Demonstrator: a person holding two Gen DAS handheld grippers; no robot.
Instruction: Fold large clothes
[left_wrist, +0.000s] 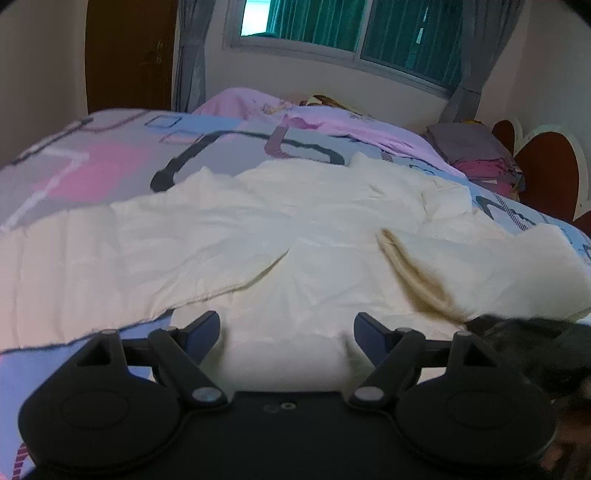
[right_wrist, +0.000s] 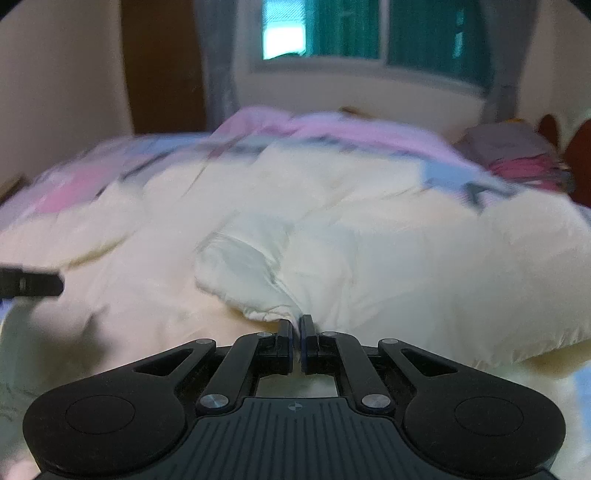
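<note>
1. Left gripper (left_wrist: 287, 326): held low and level just above the near part of the garment; its two black fingers stand wide apart with only cloth showing between them, gripping nothing.
2. Garment (left_wrist: 295, 229): one large cream-white piece of thin, creased fabric spread flat across the near half of the bed (left_wrist: 92, 162); a seam runs diagonally left of centre, and a tan-brown streak marks the cloth to the right.
3. Bed cover: smooth printed cloth in pink, grey and pale blue with dark curved outlines. A pink blanket (left_wrist: 314, 122) lies bunched along the far side.
4. Folded stack (left_wrist: 476, 155): grey cloth over magenta, at the right end of the bed by a heart-shaped headboard (left_wrist: 546, 170).
5. Right gripper (right_wrist: 298, 325): also low and level, fingers drawn nearly together and pinching a gathered ridge of the garment (right_wrist: 369, 236); the cloth rises into a puffed fold just beyond the fingertips. This view is motion-blurred.
6. Background: one window (left_wrist: 343, 26) with a teal blind and two grey curtains (left_wrist: 190, 55).
</note>
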